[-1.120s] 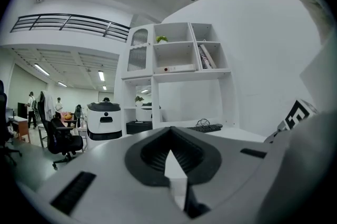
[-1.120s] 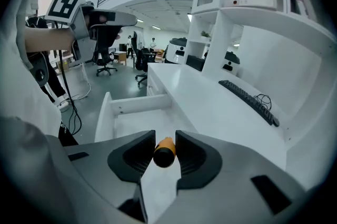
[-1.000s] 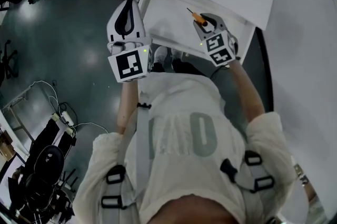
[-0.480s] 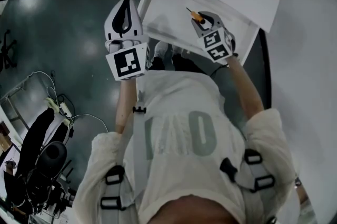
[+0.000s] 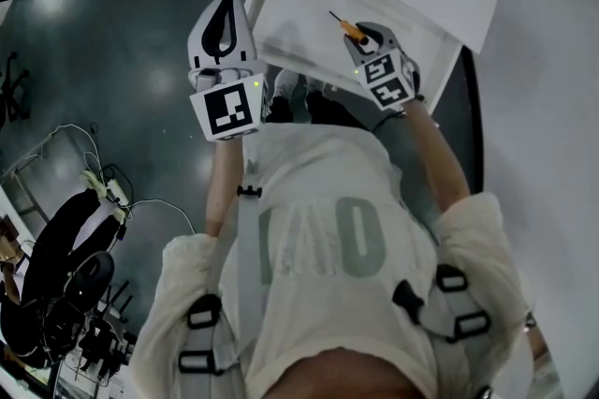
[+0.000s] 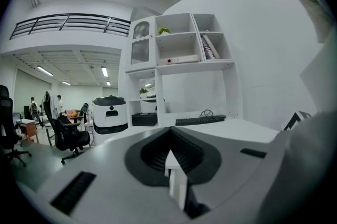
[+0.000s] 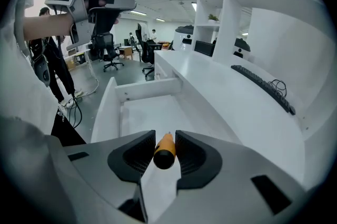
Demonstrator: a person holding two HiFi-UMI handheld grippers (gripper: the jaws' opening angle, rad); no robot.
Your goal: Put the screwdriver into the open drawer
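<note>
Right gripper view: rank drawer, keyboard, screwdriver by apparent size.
1. drawer: largest by far.
2-3. keyboard and screwdriver: too close to rank. The keyboard is longer but thin and distant; the screwdriver shows end-on, near the camera.

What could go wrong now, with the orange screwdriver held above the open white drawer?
The right claw grips only the handle end of the orange-handled screwdriver, so it may tilt or slip. If it is released while still above the floor of the open white drawer, it could bounce or roll there.
</note>
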